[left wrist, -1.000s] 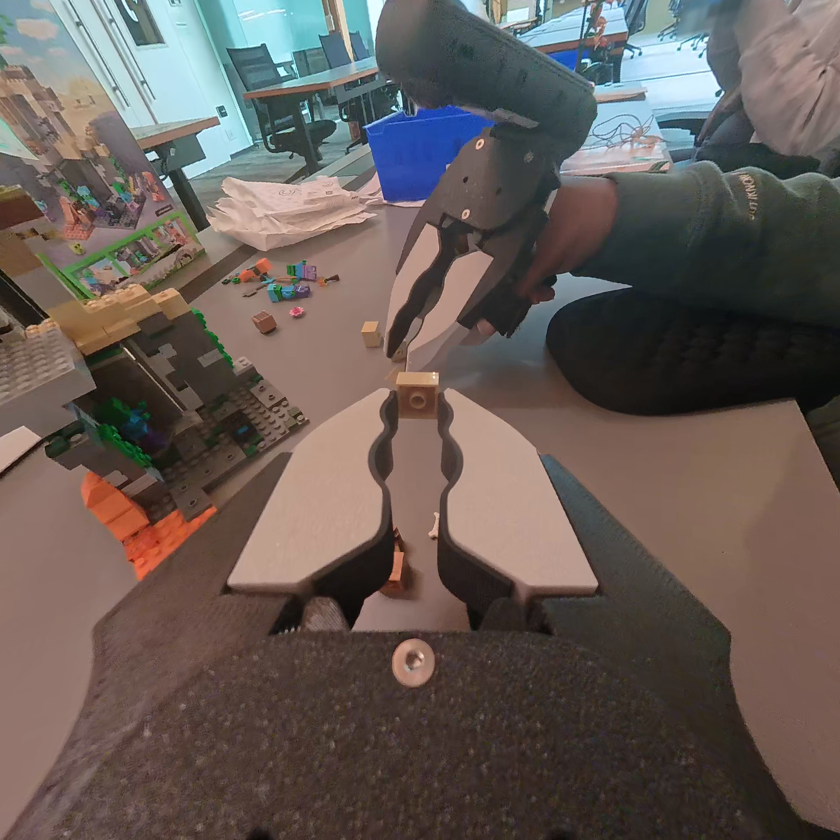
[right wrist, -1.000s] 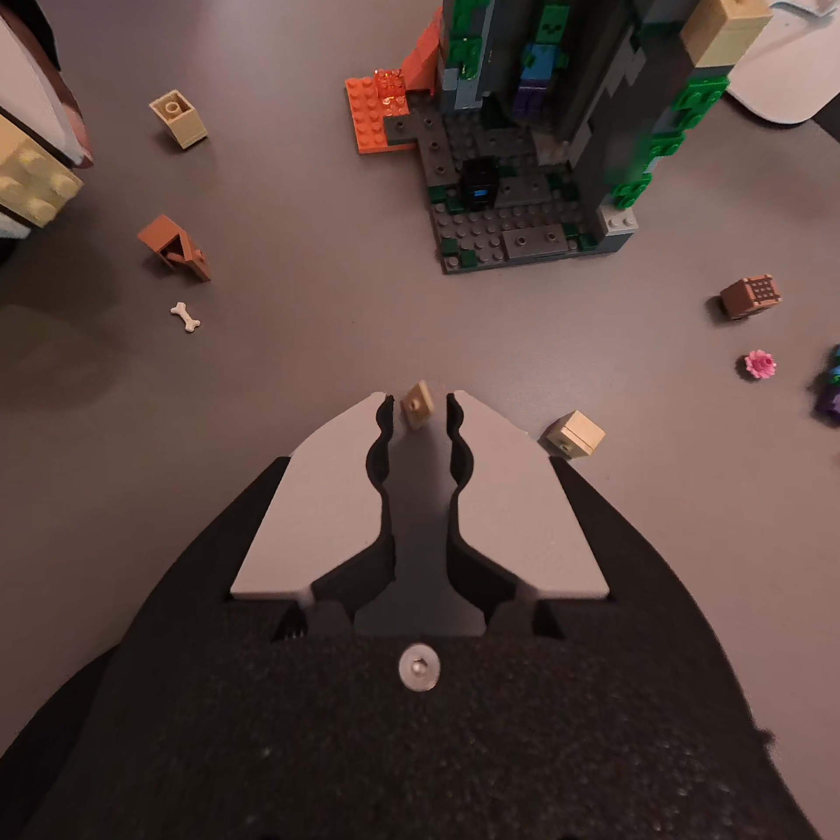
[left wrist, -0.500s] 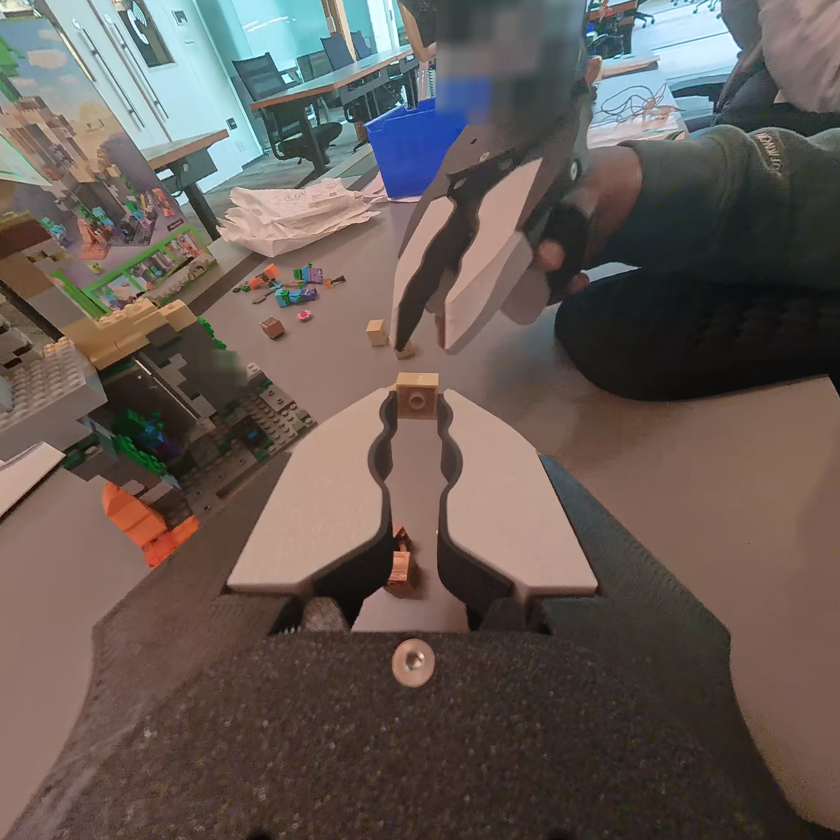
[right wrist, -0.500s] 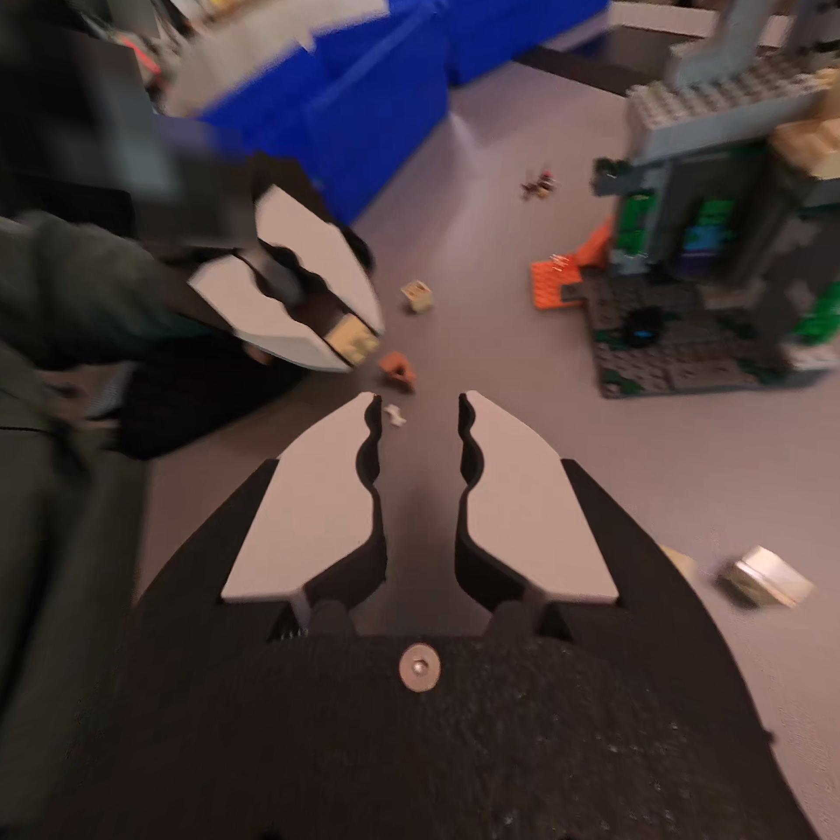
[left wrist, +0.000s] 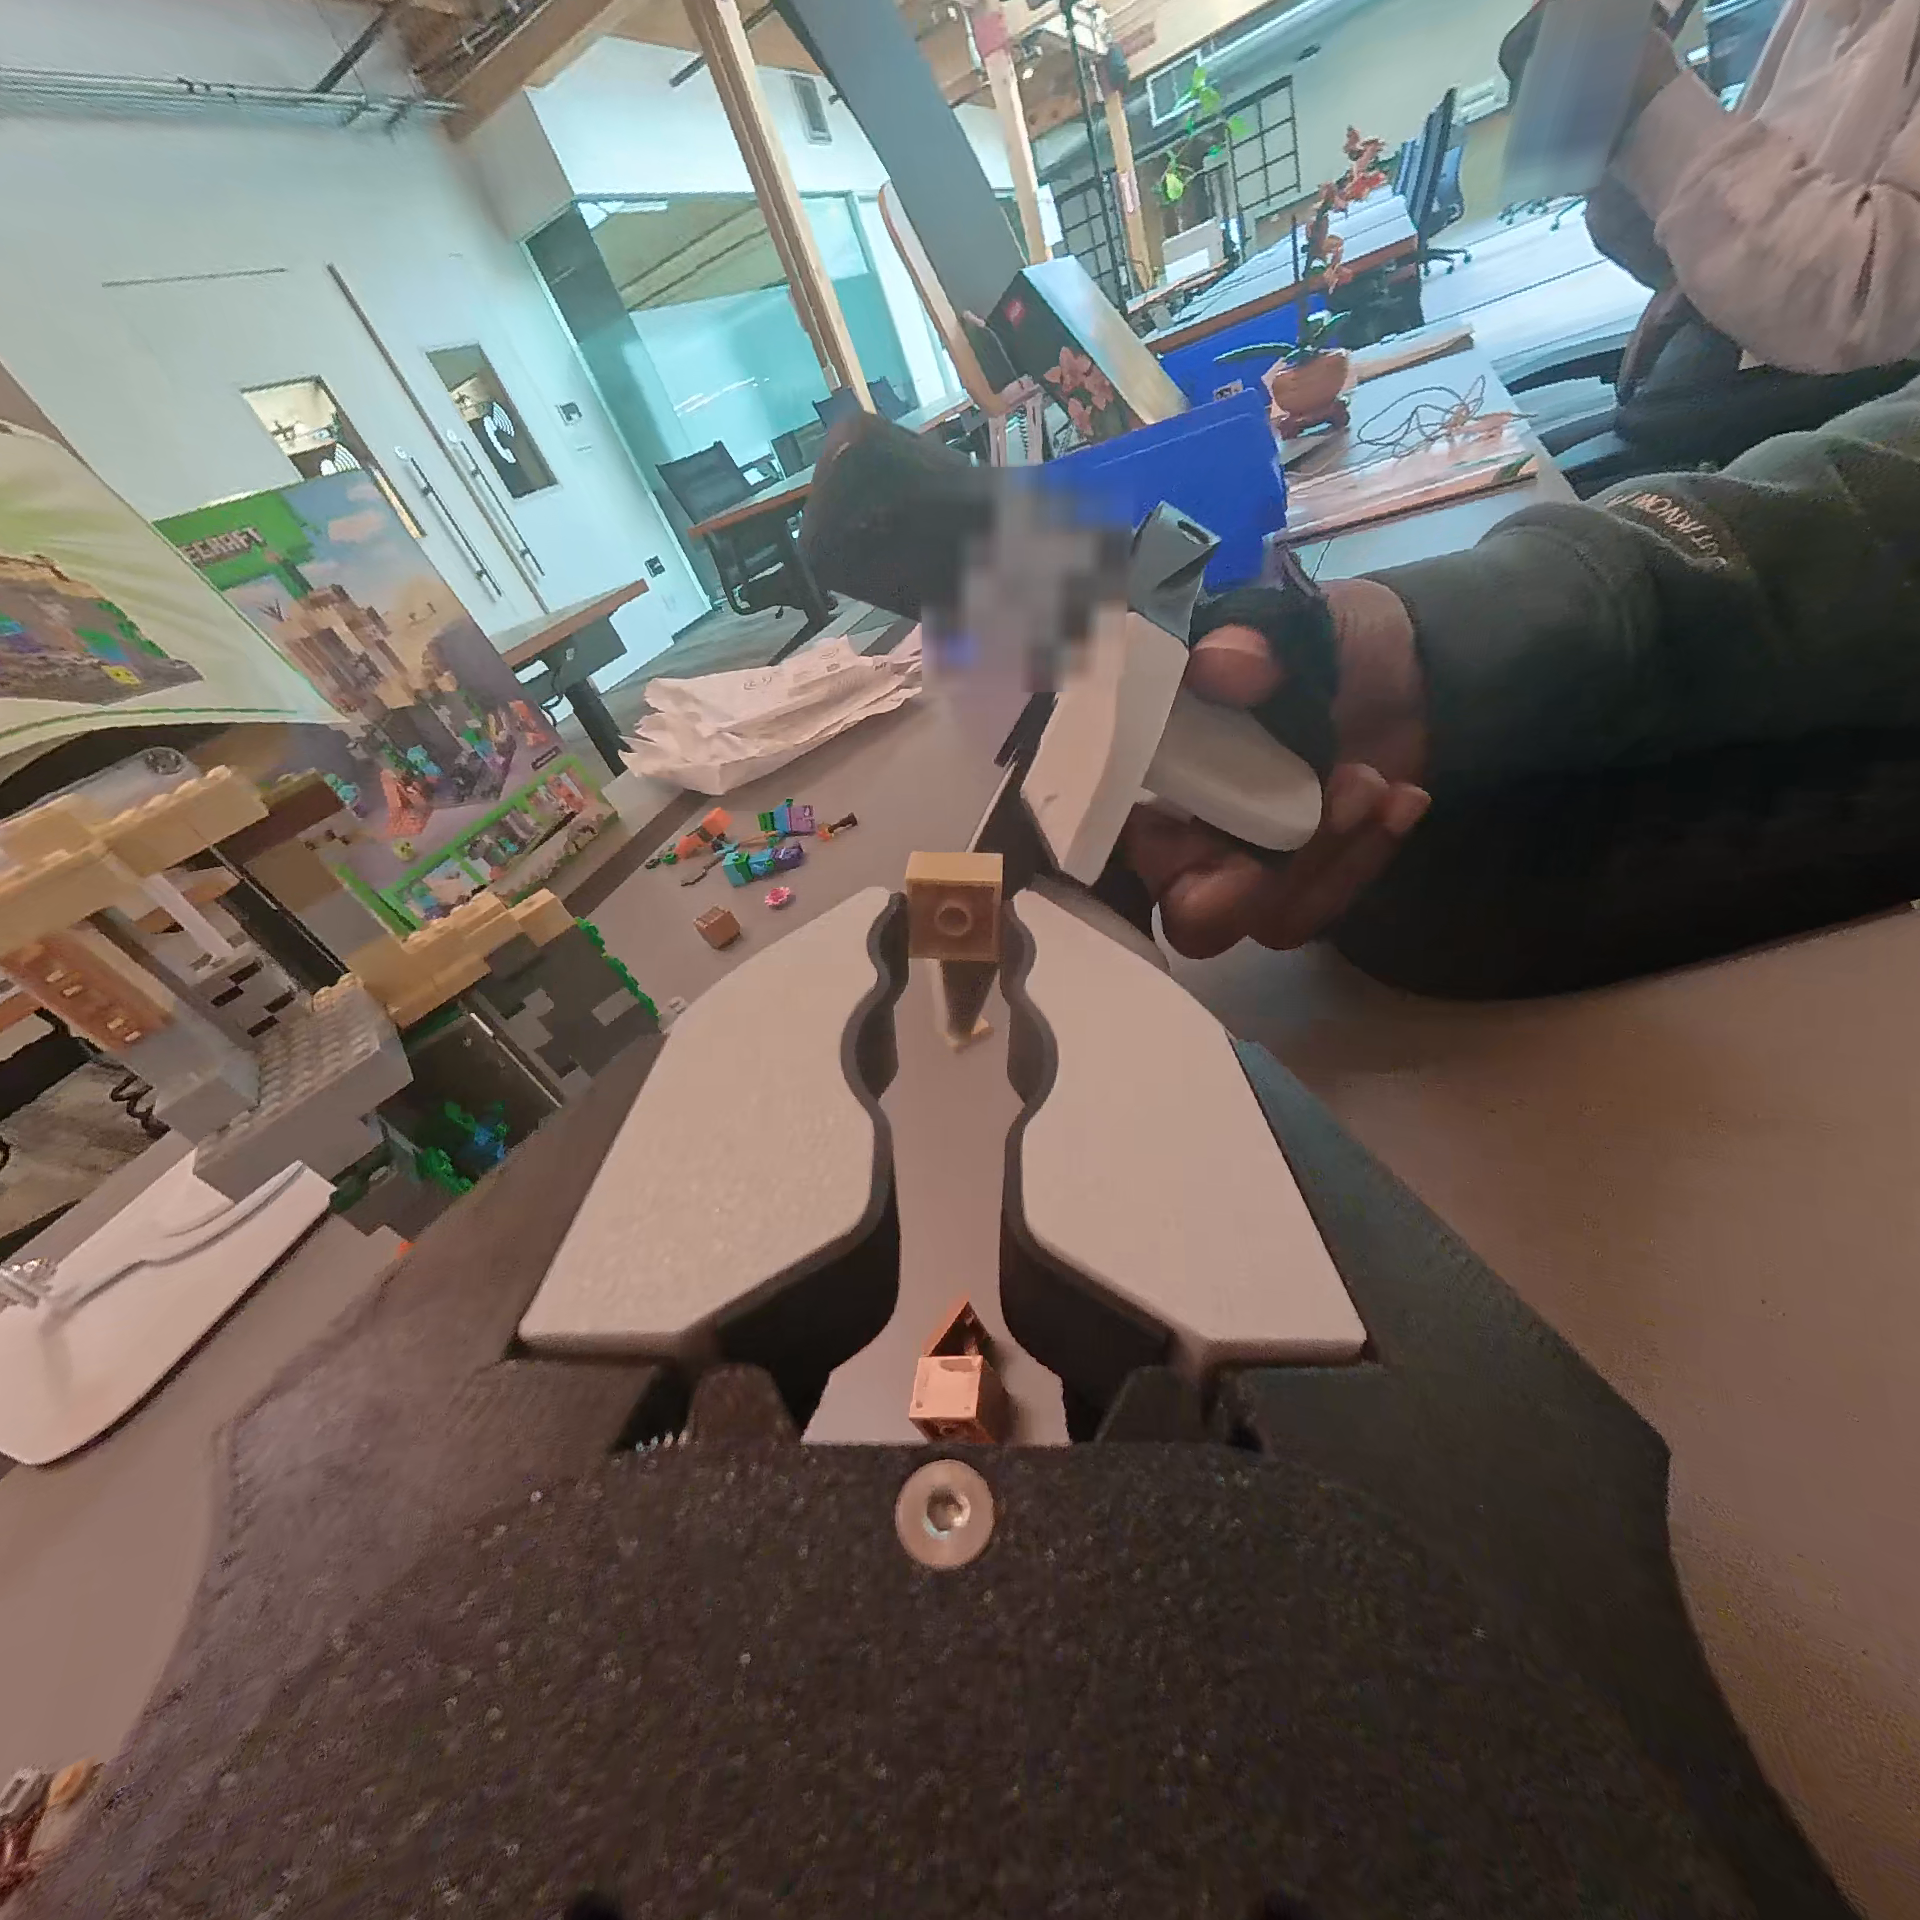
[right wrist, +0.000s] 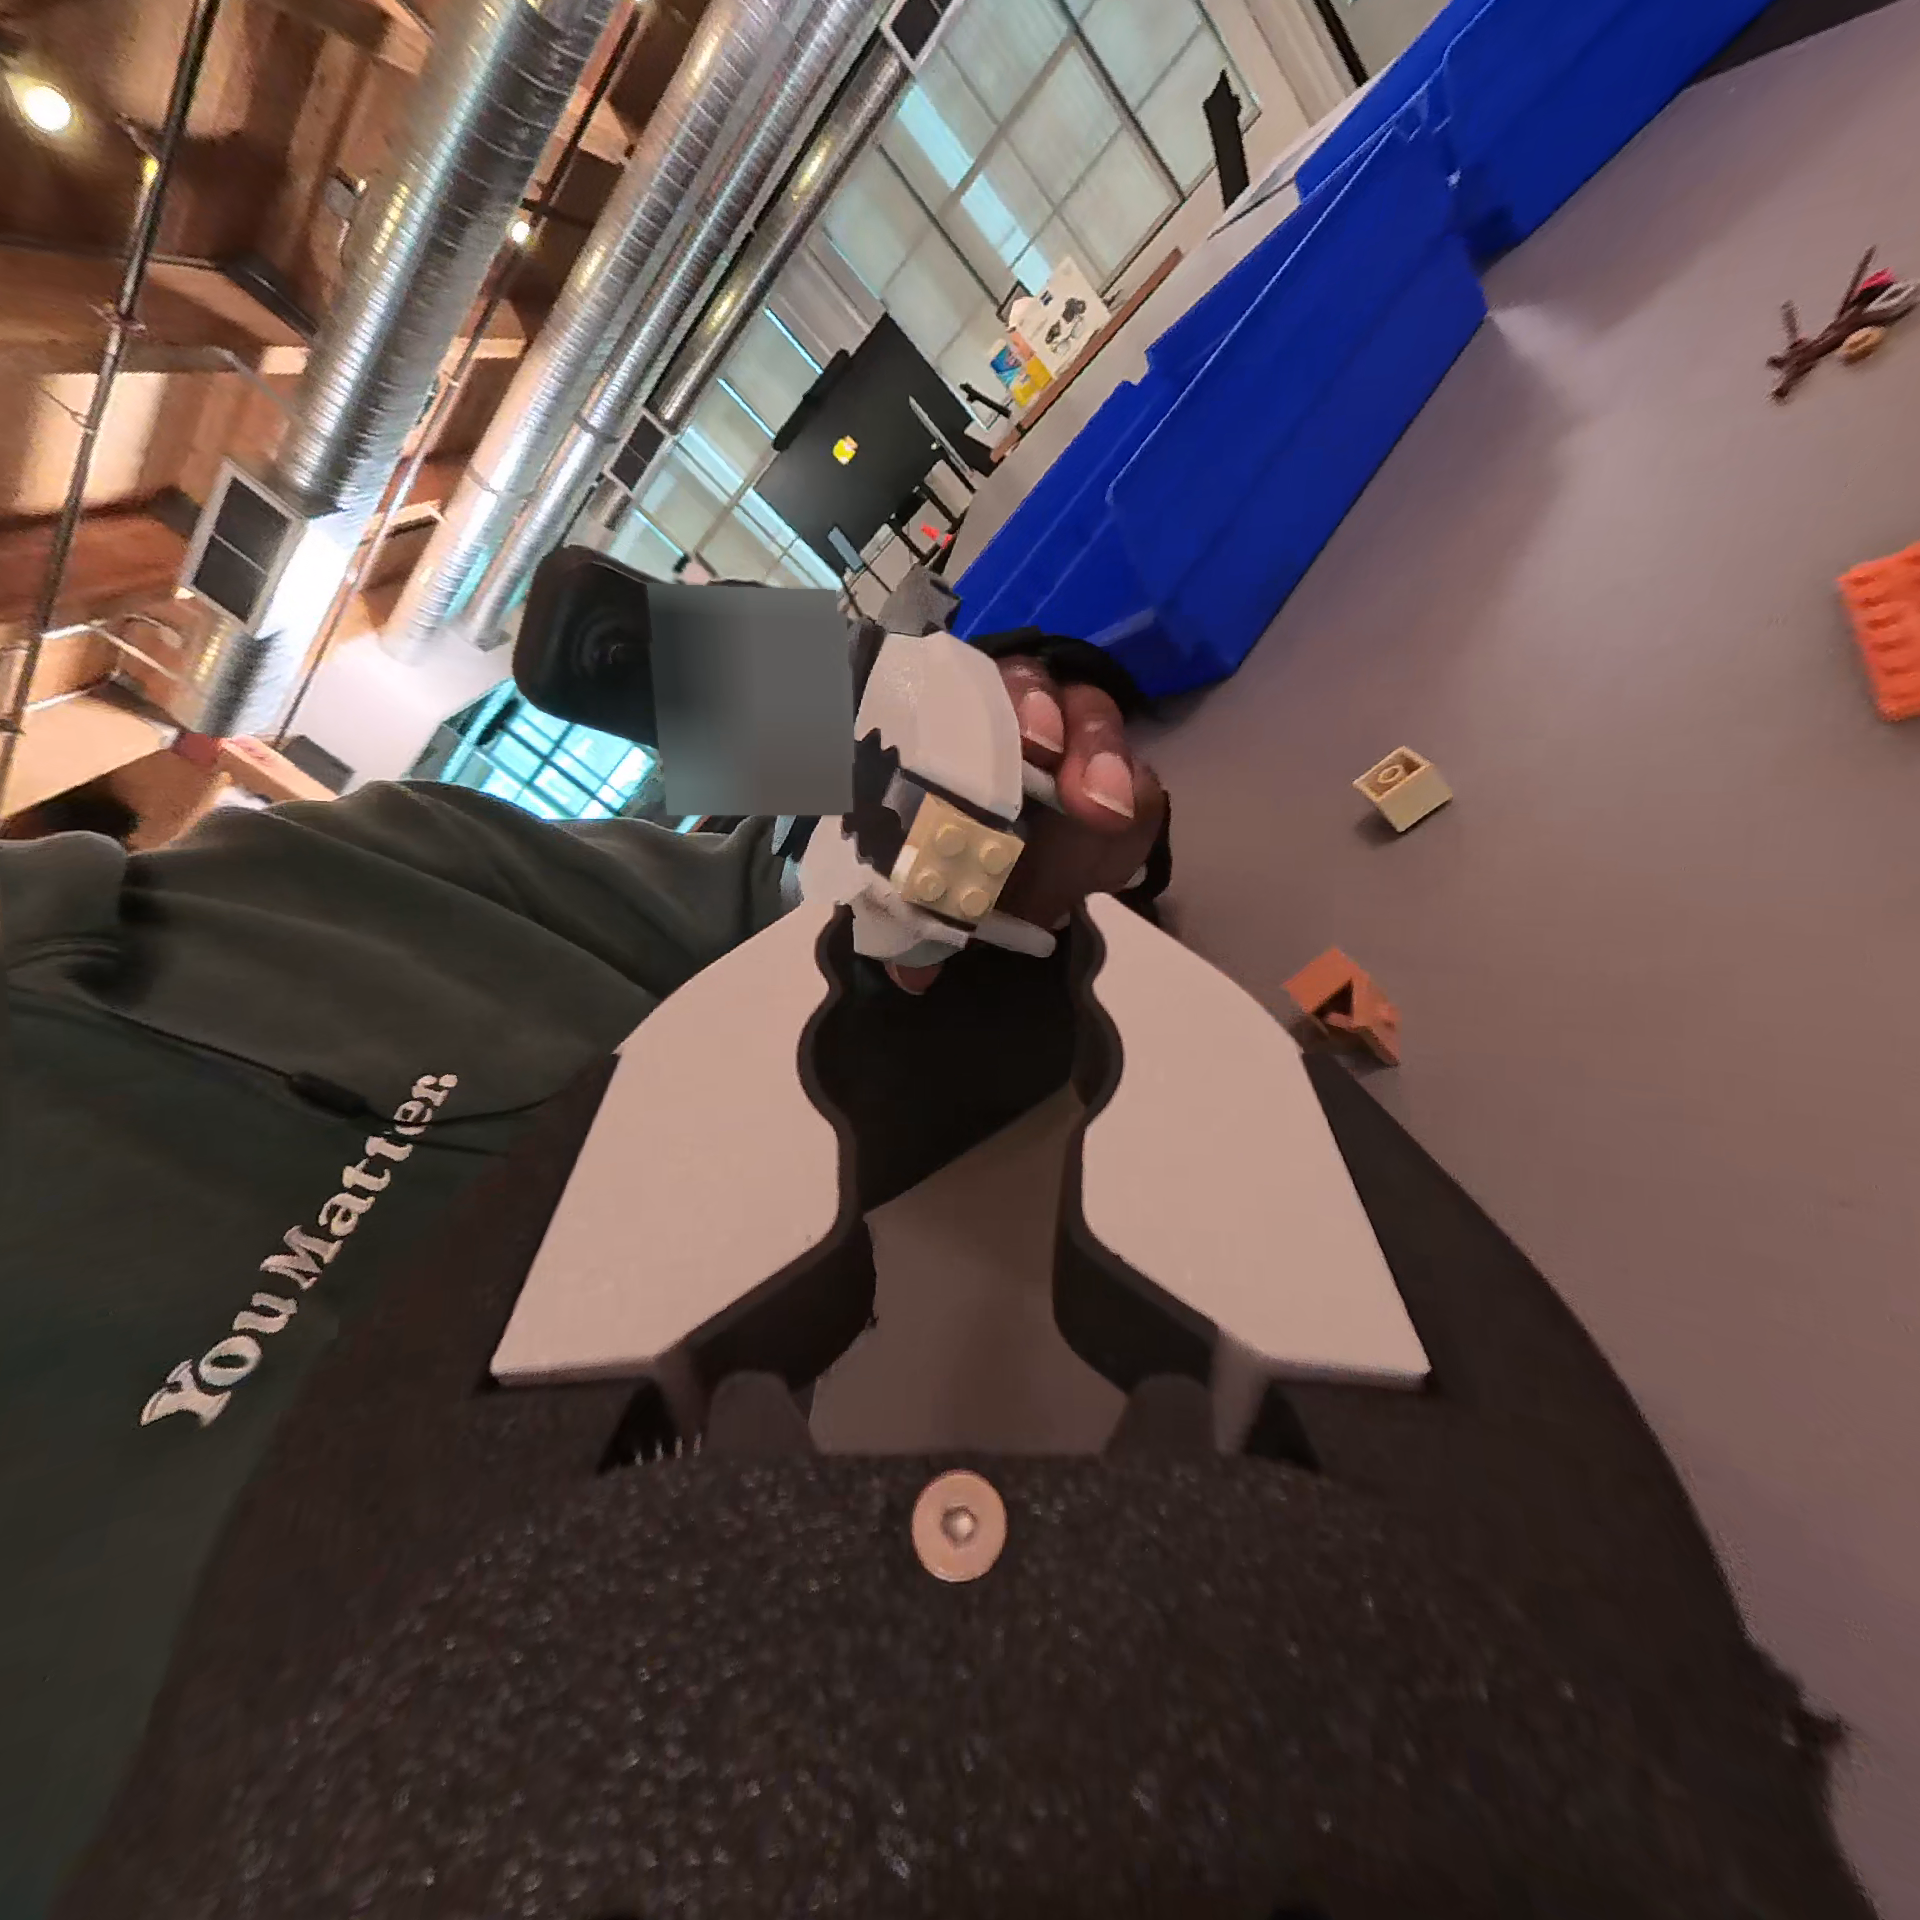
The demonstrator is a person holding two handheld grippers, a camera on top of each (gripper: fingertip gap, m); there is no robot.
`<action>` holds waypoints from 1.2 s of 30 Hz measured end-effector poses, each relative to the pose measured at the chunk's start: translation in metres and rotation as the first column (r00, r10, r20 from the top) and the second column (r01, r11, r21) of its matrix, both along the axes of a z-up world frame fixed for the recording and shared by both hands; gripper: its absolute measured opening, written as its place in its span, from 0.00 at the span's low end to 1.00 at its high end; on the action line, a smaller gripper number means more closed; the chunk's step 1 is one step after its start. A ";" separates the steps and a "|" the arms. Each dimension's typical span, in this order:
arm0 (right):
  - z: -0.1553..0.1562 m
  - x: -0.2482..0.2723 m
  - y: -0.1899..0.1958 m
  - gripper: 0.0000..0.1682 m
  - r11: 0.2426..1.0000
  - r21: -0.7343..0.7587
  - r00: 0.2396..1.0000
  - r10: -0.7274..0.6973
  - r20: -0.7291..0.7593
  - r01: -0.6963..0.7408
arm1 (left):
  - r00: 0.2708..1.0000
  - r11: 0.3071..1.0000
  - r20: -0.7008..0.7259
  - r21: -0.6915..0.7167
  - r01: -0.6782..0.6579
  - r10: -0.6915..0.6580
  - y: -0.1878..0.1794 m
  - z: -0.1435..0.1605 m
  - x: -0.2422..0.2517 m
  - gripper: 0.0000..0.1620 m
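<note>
The left gripper (left wrist: 954, 920) has its jaws pinching a small tan brick (left wrist: 954, 906) right at the tips, stud face turned toward the other tool. The right gripper (right wrist: 956, 951) faces it with jaws spread and nothing between them, tips just short of the brick. In the right wrist view the brick shows its four studs, squeezed between the left tool's pale fingers (right wrist: 940, 717).

Below them, on the grey bench (left wrist: 1558, 1143), a brown slanted piece (left wrist: 948, 1392) lies under the left tool, and a tiny tan bit (left wrist: 966, 1031) sits a little beyond it. Another tan brick (right wrist: 1403, 787) lies farther out. To the left stands a half-built brick model (left wrist: 312, 997), with a printed box (left wrist: 416, 665) behind it and blue bins (right wrist: 1299, 395) along the bench's far side.

The hold looks thin to me: only the edges are caught, so a bump from the spread jaws could twist the brick loose and drop it among the loose pieces.
</note>
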State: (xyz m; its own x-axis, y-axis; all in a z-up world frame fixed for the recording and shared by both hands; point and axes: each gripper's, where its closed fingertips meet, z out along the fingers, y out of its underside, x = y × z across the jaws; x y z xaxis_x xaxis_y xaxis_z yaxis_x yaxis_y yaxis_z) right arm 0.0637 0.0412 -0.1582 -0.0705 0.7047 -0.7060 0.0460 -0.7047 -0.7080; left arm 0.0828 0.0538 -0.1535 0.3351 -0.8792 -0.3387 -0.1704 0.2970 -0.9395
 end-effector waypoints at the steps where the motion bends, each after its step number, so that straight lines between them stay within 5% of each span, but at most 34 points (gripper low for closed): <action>1: 0.001 -0.002 -0.002 0.23 1.000 -0.014 1.000 0.010 -0.008 -0.010 | 1.000 1.000 -0.006 0.006 0.001 -0.001 -0.001 -0.001 0.000 0.10; 13: 0.002 -0.004 -0.006 0.11 0.998 -0.054 0.999 0.040 -0.024 -0.042 | 0.998 0.997 -0.065 0.081 0.009 -0.004 -0.006 -0.008 0.006 0.11; 21: -0.010 0.022 0.017 0.11 0.993 0.038 0.978 -0.115 0.174 0.110 | 0.995 0.999 -0.087 0.022 -0.046 0.048 0.008 -0.014 0.001 0.11; 29: -0.071 0.060 0.035 0.11 0.956 0.276 0.759 -0.252 0.600 0.100 | 0.986 0.992 -0.116 -0.023 -0.122 0.119 0.024 -0.021 -0.007 0.11; 36: -0.098 0.070 0.041 0.14 0.917 0.399 0.598 -0.317 0.736 -0.005 | 0.980 0.988 -0.138 -0.038 -0.153 0.146 0.031 -0.026 -0.010 0.10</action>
State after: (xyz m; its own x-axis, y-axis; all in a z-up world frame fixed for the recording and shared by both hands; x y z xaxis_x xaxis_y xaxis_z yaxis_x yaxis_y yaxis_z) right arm 0.1334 0.0824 -0.2557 0.5203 0.8394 -0.1570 0.5985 -0.4896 -0.6341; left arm 0.0728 0.0850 -0.1792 0.4184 -0.8389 -0.3481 -0.3352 0.2135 -0.9176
